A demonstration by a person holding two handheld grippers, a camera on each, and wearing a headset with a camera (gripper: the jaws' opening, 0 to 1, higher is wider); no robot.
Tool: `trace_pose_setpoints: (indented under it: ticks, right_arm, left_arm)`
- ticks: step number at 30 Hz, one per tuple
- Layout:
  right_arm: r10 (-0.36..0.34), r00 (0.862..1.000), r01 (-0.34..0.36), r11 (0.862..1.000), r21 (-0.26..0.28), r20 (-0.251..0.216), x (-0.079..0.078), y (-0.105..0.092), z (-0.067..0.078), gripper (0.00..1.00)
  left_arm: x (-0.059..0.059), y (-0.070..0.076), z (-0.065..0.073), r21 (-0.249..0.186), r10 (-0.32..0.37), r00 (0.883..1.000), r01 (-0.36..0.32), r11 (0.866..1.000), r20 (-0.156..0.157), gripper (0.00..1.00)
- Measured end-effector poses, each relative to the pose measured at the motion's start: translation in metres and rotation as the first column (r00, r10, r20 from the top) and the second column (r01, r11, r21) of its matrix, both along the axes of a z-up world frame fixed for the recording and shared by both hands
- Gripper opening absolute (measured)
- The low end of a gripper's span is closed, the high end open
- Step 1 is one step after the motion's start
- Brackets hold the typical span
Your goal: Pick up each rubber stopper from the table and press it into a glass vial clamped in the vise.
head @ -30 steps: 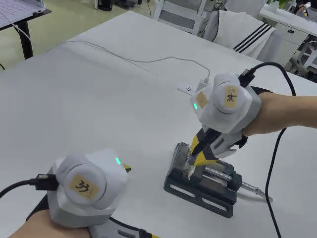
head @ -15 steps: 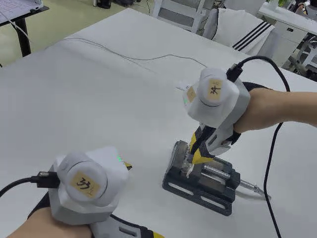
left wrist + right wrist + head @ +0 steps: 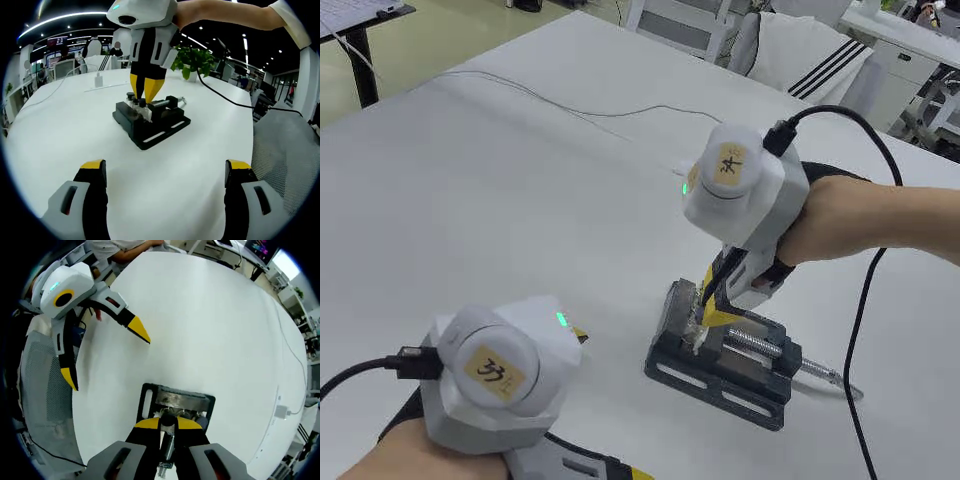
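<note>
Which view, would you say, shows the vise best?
The left gripper view: the vise shows whole, side-on. In the head view the right gripper hides its top; the right gripper view shows it partly behind its jaws.

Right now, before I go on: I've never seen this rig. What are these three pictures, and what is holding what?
No robot arm here: a person holds hand-held tongs in each hand. The head view looks down from a headset; the two gripper views look along each pair of tongs. On the white table stands a black vise clamping glass vials; a white cable lies beyond. The right tongs sit over the vise, closed on a dark rubber stopper at a vial. The left tongs hover open, holding nothing, aimed at the vise.
</note>
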State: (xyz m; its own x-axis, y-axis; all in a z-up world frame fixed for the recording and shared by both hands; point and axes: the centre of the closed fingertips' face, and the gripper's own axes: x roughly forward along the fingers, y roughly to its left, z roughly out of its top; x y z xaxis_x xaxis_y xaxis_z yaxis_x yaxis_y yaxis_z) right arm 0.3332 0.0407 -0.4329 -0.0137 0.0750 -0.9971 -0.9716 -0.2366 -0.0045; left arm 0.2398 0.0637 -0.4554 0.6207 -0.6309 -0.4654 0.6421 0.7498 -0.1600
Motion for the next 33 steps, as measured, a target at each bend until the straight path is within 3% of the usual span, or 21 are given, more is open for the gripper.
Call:
trace_pose_setpoints:
  ticks: [1,3,11,15,25,33]
  right_arm:
    - [0.005,1.000,-0.005,1.000,0.001,0.000,0.0004,0.0006,-0.0001,0.04]
    - [-0.050,0.999,0.050,0.999,0.000,0.003,0.0005,0.0003,0.0000,0.04]
    - [0.011,1.000,-0.011,1.000,0.016,0.012,-0.0037,-0.0032,0.0014,0.05]
    - [0.084,0.996,-0.084,0.996,0.027,0.014,-0.0070,-0.0030,0.0024,0.06]
    - [0.144,0.989,-0.145,0.989,0.032,0.021,-0.0009,-0.0004,0.0011,0.08]
    - [0.150,0.989,-0.150,0.987,0.051,0.006,-0.0038,-0.0054,0.0055,0.14]
  left_arm:
    - [-0.0002,-0.0002,-0.0003,0.001,-0.001,1.000,0.001,1.000,0.000,0.98]
    - [-0.0004,-0.0007,-0.0009,0.000,-0.002,1.000,0.002,1.000,-0.002,0.98]
    - [-0.0014,-0.0042,-0.0023,-0.006,-0.006,1.000,0.006,1.000,-0.005,0.98]
    - [-0.0019,-0.0038,-0.0025,-0.007,-0.006,1.000,0.006,1.000,-0.008,0.98]
    - [-0.0007,-0.0004,0.0000,-0.003,-0.003,1.000,0.003,1.000,-0.002,0.98]
    - [-0.0010,-0.0005,0.0006,-0.006,-0.004,1.000,0.004,1.000,-0.001,0.98]
